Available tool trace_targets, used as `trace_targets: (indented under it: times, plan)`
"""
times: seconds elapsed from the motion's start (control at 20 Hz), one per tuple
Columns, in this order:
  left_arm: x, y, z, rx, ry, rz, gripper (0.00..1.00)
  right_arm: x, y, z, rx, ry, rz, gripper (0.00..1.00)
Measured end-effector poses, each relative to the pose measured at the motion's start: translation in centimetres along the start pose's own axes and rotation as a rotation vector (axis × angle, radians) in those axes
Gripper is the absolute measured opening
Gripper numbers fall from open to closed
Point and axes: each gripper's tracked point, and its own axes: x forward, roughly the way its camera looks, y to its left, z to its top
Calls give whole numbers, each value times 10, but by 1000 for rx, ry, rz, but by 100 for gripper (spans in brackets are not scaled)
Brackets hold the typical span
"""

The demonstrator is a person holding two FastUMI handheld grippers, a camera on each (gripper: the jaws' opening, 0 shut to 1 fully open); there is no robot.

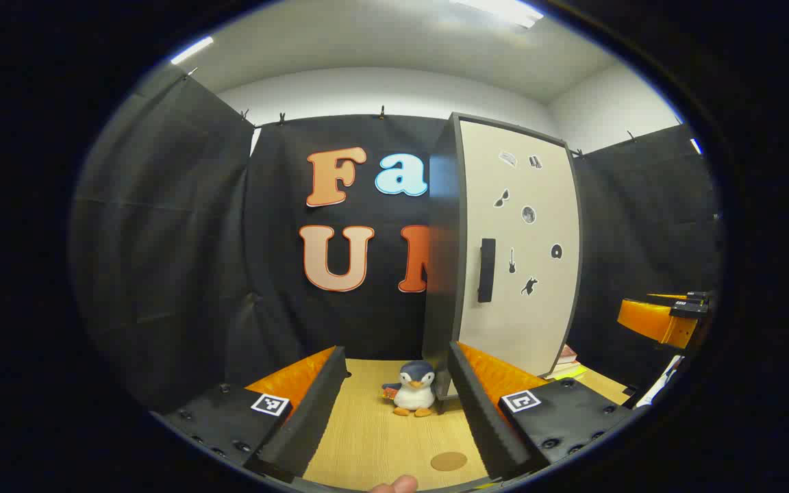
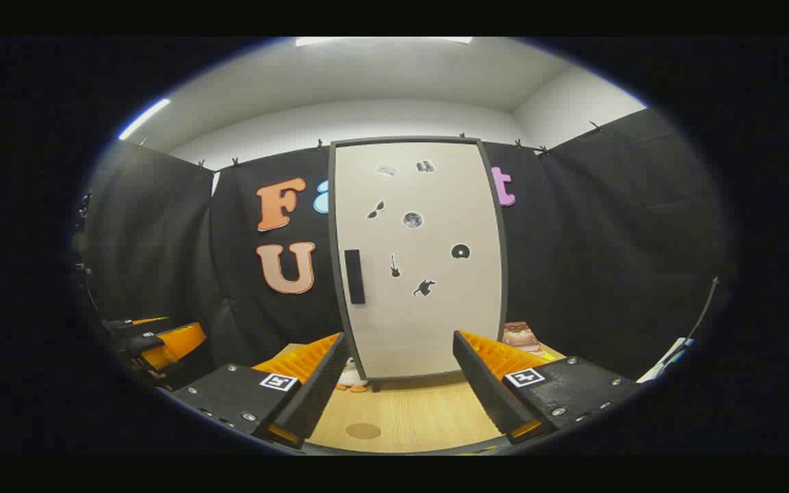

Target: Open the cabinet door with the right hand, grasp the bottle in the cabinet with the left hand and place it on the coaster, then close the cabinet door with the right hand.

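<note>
The tall cabinet (image 2: pixel 418 260) with a dark grey frame stands upright on the light wood-grain worktop (image 2: pixel 408 418). Its cream door (image 1: pixel 521 253), dotted with small dark stickers, is closed, with a black vertical bar handle (image 2: pixel 355 276) near its left edge; the contents, including the bottle, are hidden behind it.

The left gripper (image 1: pixel 394 404) holds its jaws wide apart, gripping and touching nothing. The right gripper (image 2: pixel 401 383) likewise holds its jaws wide apart and empty, pointed at the lower part of the door, near it but apart.

The round brown coaster (image 1: pixel 448 461) lies flat and bare on the worktop in front of the cabinet. A small plush penguin (image 1: pixel 414 389) with orange feet stands just beside the cabinet's left front corner. A stack of books (image 2: pixel 521 337) lies to the cabinet's right.
</note>
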Motion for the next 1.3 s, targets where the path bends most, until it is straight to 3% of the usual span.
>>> trace_targets:
  times: [0.85, 1.3]
  plan:
    - [8, 11, -12, 15, 22, 32, 97, 21, 2, -10, -33, 37, 31, 94]
    - [29, 26, -20, 2, 30, 39, 96, 66, 20, -2, -29, 30, 53, 94]
